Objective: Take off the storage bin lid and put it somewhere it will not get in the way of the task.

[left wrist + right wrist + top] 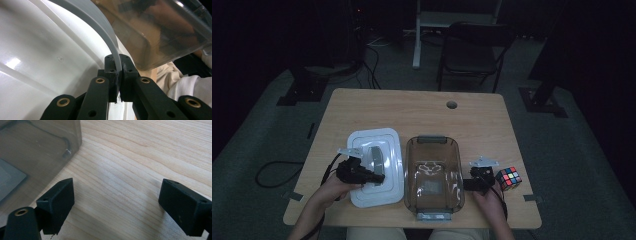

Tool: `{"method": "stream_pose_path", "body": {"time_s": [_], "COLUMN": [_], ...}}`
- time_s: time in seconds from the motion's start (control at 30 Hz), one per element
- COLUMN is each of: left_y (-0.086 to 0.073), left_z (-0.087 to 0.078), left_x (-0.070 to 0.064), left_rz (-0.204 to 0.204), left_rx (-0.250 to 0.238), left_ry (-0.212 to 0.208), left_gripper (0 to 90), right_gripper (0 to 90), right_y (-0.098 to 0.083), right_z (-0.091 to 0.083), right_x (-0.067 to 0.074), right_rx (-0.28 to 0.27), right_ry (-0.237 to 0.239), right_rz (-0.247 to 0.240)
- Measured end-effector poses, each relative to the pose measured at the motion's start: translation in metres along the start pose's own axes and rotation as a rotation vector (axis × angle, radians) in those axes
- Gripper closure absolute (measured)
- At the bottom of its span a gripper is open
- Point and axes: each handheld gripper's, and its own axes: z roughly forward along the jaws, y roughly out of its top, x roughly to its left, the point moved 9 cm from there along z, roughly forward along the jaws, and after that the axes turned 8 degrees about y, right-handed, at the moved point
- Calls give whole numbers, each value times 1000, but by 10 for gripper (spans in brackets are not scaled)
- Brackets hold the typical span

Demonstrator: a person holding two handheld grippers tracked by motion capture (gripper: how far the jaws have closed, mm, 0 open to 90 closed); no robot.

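Currently I hold the left gripper (379, 176) clamped on the grey edge band of the white lid (362, 145), which lies flat on the table (412, 102) at 9 o'clock of the clear storage bin (452, 150). My right gripper (467, 184) rests at 3 o'clock of the bin, jaws spread wide with nothing between them. A Rubik's cube (508, 178) sits just beside it, at its 3 o'clock.

Risks, as I judge them:
1. The grip takes a thin rim only. If I lift quickly, the lid may pivot or slip from the pads.
2. The lid's near edge lies close to the bin wall. A swing toward 3 o'clock could knock the bin, which nothing is steadying.
3. The right gripper could nudge the cube if I shift it outward.

View comparison: the left gripper view shows the pads pinching the lid's grey band (110, 37), with the bin's wall (160, 27) looming just past it; the high view is too dim to confirm that contact. The right gripper view shows bare wood between the 2 jaws and the bin's corner (72, 140) at 10 o'clock. The high view supplies the overall layout and the cube.
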Motion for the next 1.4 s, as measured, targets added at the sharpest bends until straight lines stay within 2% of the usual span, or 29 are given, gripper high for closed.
{"method": "stream_pose_path", "body": {"time_s": [0.13,0.3,0.43,0.6,0.7,0.77,0.83,0.97,1.03,1.1,1.13,1.37,1.4], "left_y": [-3,-7,-8,-9,-10,-10,-10,-9,-7,-6,-5,-6,-6], "left_z": [5,14,19,25,28,28,29,30,29,27,26,20,20], "left_x": [6,18,25,29,35,38,42,44,45,46,47,50,51], "left_rz": [-19,-65,-82,-78,-55,-49,-30,-12,-11,-27,-31,-19,-25], "left_rx": [11,15,19,20,23,9,7,3,-4,-15,-16,1,3], "left_ry": [-3,-54,-51,-33,31,46,87,128,155,161,180,257,276], "left_gripper": [869,865,843,814,769,745,725,686,611,604,568,477,421], "right_gripper": [130,131,131,131,131,131,131,131,131,131,131,130,131], "right_y": [0,0,0,0,0,0,0,0,0,0,0,0,0], "right_z": [0,0,0,0,0,0,0,0,0,0,0,0,0], "right_x": [0,0,0,0,0,0,0,0,0,0,0,0,0], "right_rx": [0,0,0,0,0,0,0,0,0,0,0,0,0], "right_ry": [0,0,0,0,0,0,0,0,0,0,0,0,0], "right_rz": [0,0,0,0,0,0,0,0,0,0,0,0,0]}}
